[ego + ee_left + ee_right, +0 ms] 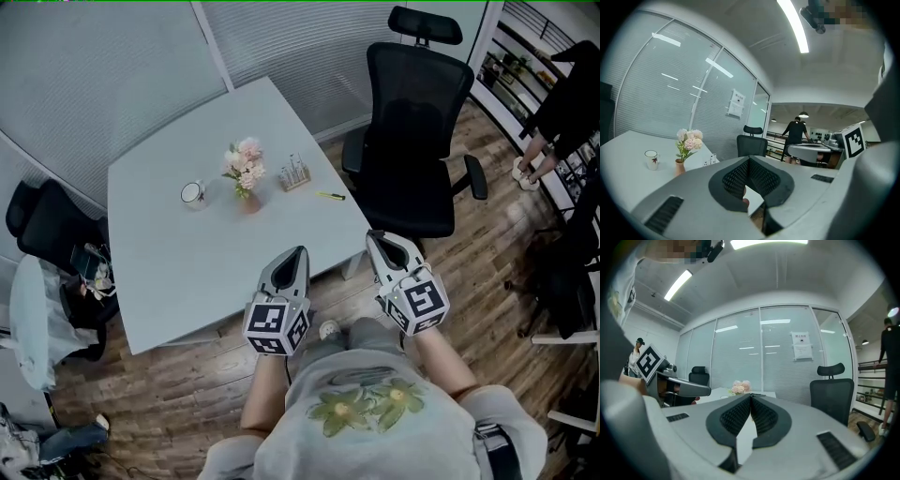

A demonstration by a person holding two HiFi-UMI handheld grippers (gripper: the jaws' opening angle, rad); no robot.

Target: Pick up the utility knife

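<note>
Yellow and thin, the knife (330,196) lies flat on the white bench (187,272), close to its right edge and just right of a small rack (294,174). It is well apart from both tongs, which hang over the near edge. The left tongs (298,251) and right tongs (377,236) are each pressed together with nothing between the pads, so they must spread before any pick. I judge the main risk to be the knife's place. A low, flat thing so near the edge could be nudged off toward the chair (412,141) if a pad comes in from the left or skids on the smooth top. A wide reach might also knock the rack or the vase (248,202). The knife is too small here to tell which end is the blade or whether it is out. Neither gripper view shows it.
</note>
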